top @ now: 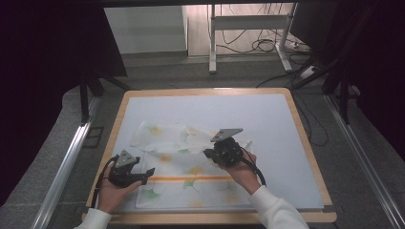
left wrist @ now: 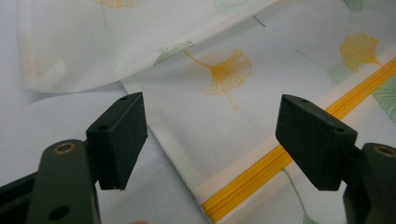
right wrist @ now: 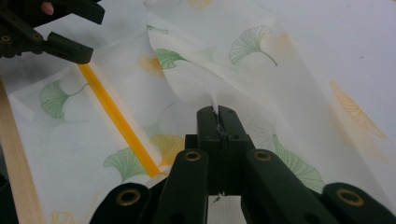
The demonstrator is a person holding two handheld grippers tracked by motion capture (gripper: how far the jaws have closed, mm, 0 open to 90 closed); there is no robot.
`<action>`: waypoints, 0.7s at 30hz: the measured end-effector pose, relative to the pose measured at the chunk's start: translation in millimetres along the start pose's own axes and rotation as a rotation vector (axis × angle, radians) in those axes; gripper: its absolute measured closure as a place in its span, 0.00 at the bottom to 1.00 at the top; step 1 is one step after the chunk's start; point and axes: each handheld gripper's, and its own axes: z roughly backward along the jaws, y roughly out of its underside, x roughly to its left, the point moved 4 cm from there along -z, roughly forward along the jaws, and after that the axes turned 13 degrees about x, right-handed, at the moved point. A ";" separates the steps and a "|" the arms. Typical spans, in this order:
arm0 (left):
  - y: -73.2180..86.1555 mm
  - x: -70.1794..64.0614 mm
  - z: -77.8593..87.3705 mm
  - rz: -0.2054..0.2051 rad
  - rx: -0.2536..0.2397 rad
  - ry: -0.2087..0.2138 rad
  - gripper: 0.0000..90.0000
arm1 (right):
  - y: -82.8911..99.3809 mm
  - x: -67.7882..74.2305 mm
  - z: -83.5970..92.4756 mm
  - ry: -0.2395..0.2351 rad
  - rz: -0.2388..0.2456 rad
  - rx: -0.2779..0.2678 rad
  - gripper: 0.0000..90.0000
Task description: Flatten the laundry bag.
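The worktop (top: 286,119), a wood-edged board under a pale grey mat, spreads across the middle of the high view.

On its near half, from the centre toward 7 o'clock, lies the cloth (top: 181,162): a thin white mesh piece printed with green and orange ginkgo leaves. Its near part lies flat; the far part, toward 11 o'clock, is rumpled and folded over itself. In the left gripper view the cloth (left wrist: 224,116) runs diagonally under the jaws, with a folded layer across the top.

A yellow zipper (top: 191,178) crosses the cloth from 9 to 3 o'clock in the high view, and its end (left wrist: 247,184) shows between the left jaws.

The right gripper (top: 210,153) sits at the middle of the cloth, toward 5 o'clock of the worktop's centre. In its own view the right gripper (right wrist: 218,112) has its jaws pressed together on a pinch of cloth (right wrist: 210,74), which rises from them in a tented fold.

The left gripper (top: 149,172) hangs at the cloth's 9 o'clock edge. Its jaws stand wide apart (left wrist: 210,140), holding nothing, with the cloth's edge below them.
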 end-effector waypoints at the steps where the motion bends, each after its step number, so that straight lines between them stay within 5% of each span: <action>1: 0.1 0.3 0.1 0.002 -0.001 -0.002 0.27 | 0.2 -2.3 0.8 -0.004 -0.008 -0.001 0.99; 21: 0.3 0.3 -0.9 0.000 0.006 -0.002 0.27 | 2.4 -39.6 5.8 0.022 -0.084 -0.047 0.99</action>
